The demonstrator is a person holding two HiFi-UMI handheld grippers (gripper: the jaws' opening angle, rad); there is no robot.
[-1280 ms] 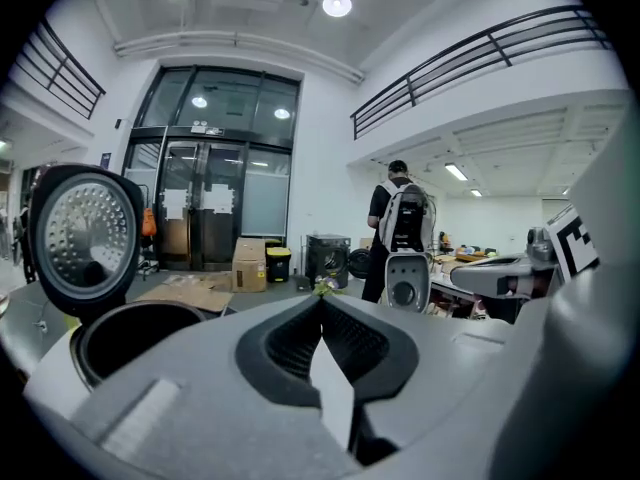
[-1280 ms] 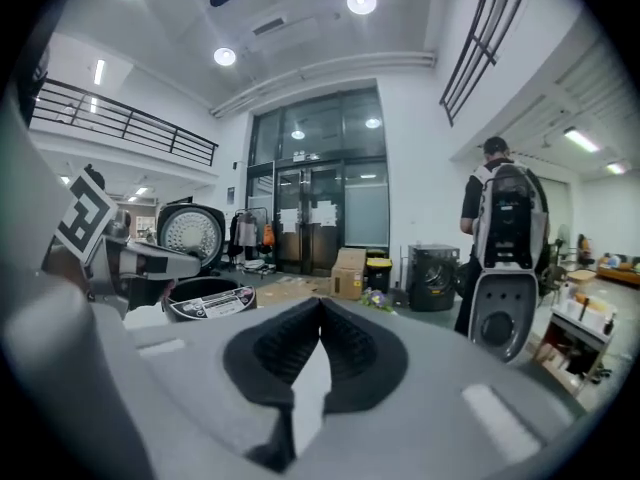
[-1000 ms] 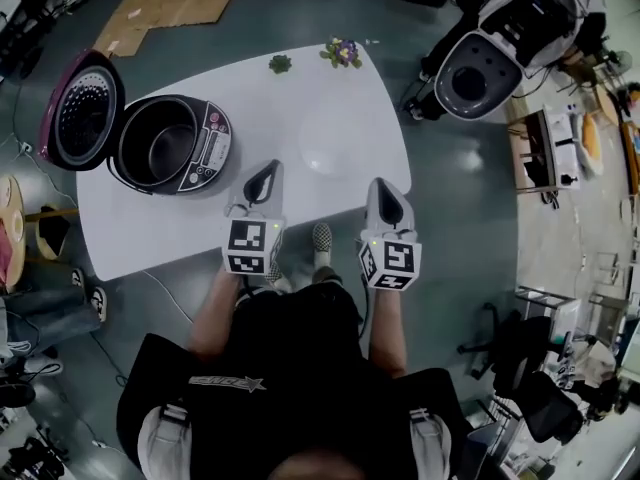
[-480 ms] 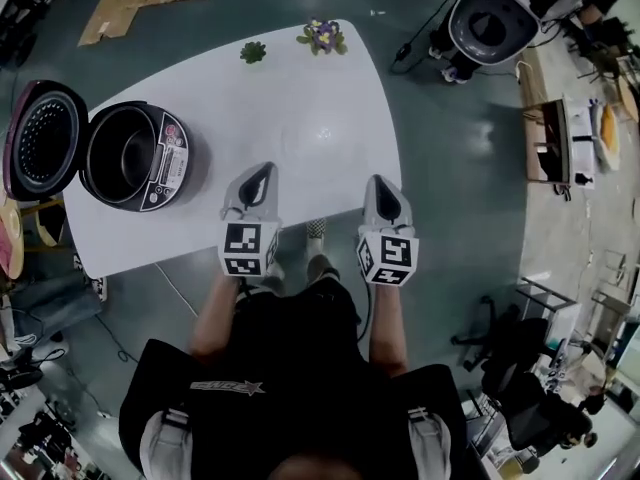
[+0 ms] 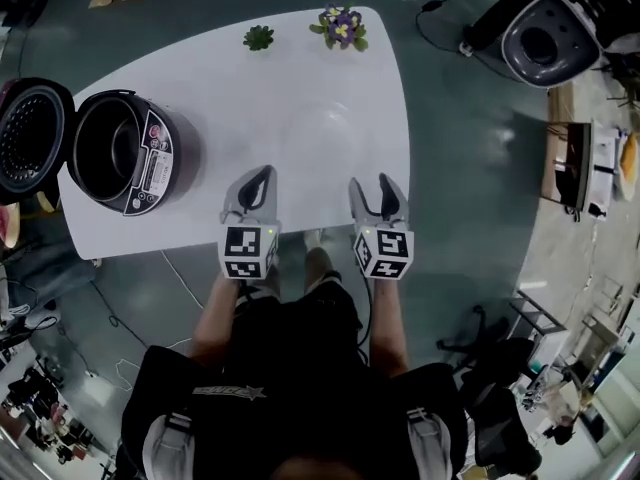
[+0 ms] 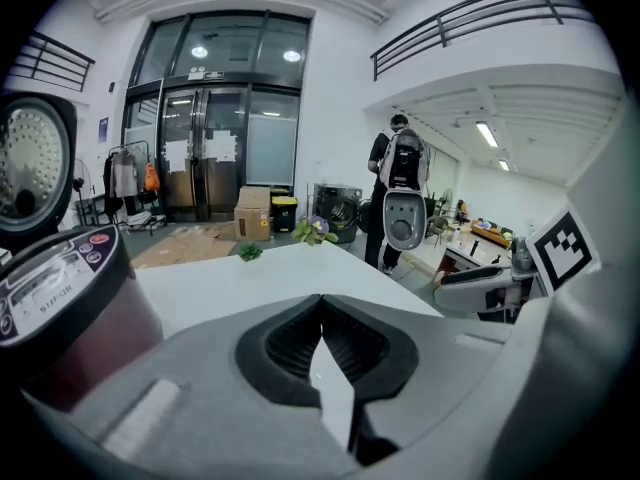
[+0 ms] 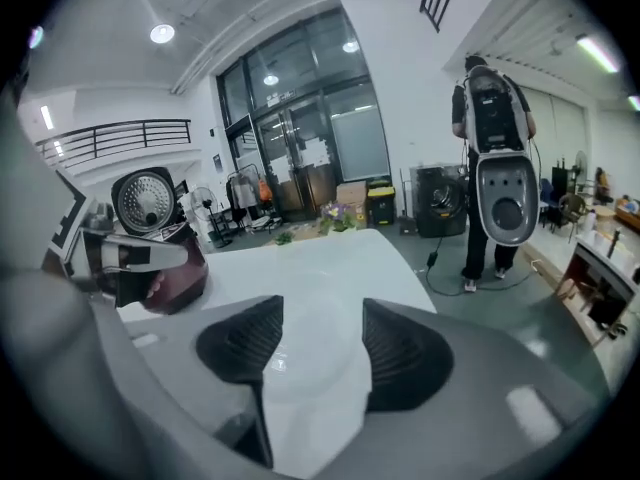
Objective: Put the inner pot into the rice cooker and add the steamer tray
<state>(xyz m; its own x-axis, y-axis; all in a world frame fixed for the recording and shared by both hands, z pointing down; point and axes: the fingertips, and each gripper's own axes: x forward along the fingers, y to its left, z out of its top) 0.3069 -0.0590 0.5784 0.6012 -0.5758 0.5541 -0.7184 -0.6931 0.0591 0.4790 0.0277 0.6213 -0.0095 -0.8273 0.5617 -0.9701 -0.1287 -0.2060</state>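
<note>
The dark red rice cooker [image 5: 125,153] stands at the table's left end with its lid [image 5: 30,138] swung open. Its dark inner bowl [image 5: 105,148] shows inside. A faint, round, whitish tray [image 5: 320,133] lies mid-table, ahead of both grippers. My left gripper [image 5: 255,180] hangs over the table's near edge, shut and empty. My right gripper [image 5: 377,190] is beside it; its jaws have just been opening and nothing is between them. In the left gripper view the cooker [image 6: 60,298] is close at left. In the right gripper view the pale tray [image 7: 310,353] lies just beyond the open jaws.
Two small potted plants [image 5: 258,37] [image 5: 341,26] stand at the white table's [image 5: 230,88] far edge. A white machine [image 5: 548,38] stands on the floor at upper right, with a person [image 7: 490,118] behind it. Cardboard lies on the floor beyond the table.
Both grippers have come down toward the table's near edge. The right jaws, shut in the earlier frames, now stand apart. The left jaws stay shut.
</note>
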